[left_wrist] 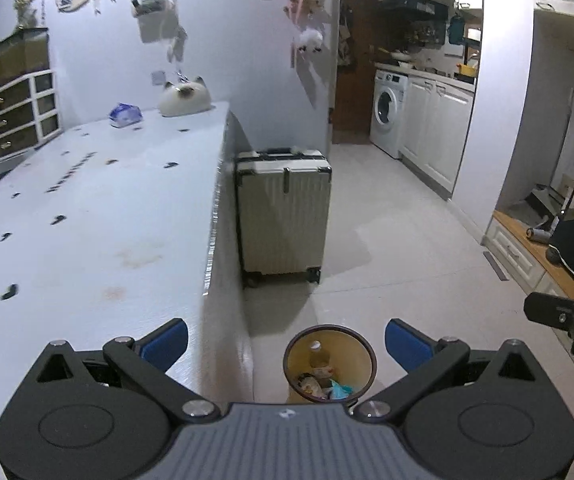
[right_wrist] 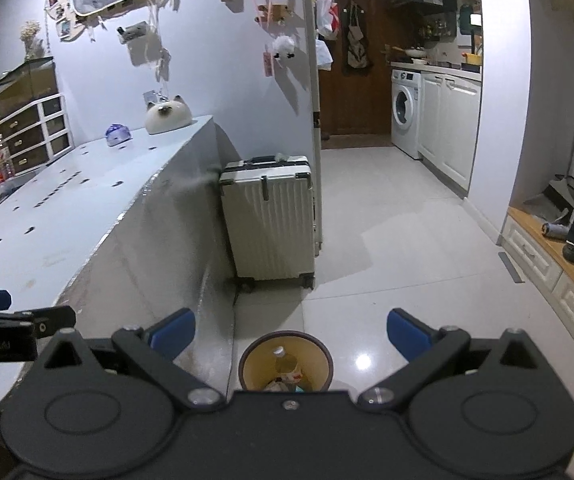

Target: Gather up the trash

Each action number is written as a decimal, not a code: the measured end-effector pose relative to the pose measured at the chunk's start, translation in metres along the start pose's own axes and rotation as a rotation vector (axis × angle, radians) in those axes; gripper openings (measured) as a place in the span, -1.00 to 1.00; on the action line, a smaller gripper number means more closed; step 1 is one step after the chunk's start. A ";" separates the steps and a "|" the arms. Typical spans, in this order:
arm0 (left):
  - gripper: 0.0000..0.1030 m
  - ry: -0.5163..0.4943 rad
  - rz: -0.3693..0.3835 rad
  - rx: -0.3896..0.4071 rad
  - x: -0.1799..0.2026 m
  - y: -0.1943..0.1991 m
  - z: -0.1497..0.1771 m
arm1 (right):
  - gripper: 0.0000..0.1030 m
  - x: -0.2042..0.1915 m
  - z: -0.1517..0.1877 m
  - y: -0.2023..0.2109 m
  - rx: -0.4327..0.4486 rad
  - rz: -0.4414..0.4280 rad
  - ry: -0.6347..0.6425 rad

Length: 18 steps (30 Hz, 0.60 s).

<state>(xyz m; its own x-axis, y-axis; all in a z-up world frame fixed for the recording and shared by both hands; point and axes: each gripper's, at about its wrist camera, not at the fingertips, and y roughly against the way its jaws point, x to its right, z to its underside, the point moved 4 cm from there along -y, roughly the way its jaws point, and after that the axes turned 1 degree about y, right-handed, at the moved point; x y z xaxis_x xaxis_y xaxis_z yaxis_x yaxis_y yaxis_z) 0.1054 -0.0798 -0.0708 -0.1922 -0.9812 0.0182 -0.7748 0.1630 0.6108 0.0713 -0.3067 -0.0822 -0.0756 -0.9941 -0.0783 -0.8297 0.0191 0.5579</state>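
Left wrist view: the trash bin (left_wrist: pixel 330 364) is seen on the floor at 6 o'clock, directly below the left gripper (left_wrist: pixel 286 344), whose fingers are spread wide and hold nothing; a bottle (left_wrist: pixel 319 360) stands upright inside among wrappers. The right gripper (right_wrist: pixel 291 334), also spread and empty, hangs over the same bin, slightly toward 5 o'clock; both are held level, facing the suitcase (left_wrist: pixel 283 212). The table (left_wrist: pixel 87 208) at 9 o'clock appears cleared, so collection is judged nearly complete.

The left gripper (left_wrist: pixel 286 342) hangs with its blue pads (left_wrist: pixel 167 342) spread wide, empty, above a round bin (left_wrist: pixel 361 346) on the floor; a plastic bottle (left_wrist: pixel 319 358) and crumpled wrappers (left_wrist: pixel 311 385) lie inside, a pale suitcase (left_wrist: pixel 283 216) standing farther ahead
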 end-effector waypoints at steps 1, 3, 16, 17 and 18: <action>1.00 0.004 0.001 0.003 -0.003 0.006 0.002 | 1.00 -0.003 0.001 0.006 0.000 0.003 0.003; 1.00 0.011 0.001 0.009 -0.007 0.017 0.006 | 1.00 -0.009 0.003 0.016 0.001 0.010 0.014; 1.00 0.042 -0.067 0.018 -0.029 0.064 0.026 | 1.00 -0.041 0.024 0.055 -0.015 0.009 0.055; 1.00 0.043 -0.068 0.015 -0.030 0.066 0.028 | 1.00 -0.042 0.025 0.057 -0.017 0.012 0.059; 1.00 0.043 -0.067 0.010 -0.030 0.067 0.030 | 1.00 -0.043 0.026 0.059 -0.021 0.018 0.060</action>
<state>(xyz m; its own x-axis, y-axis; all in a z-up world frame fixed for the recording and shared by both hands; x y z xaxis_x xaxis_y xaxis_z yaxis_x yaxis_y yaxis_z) 0.0410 -0.0363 -0.0538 -0.1136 -0.9935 0.0113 -0.7909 0.0973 0.6041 0.0113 -0.2600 -0.0673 -0.0571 -0.9982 -0.0189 -0.8165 0.0358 0.5763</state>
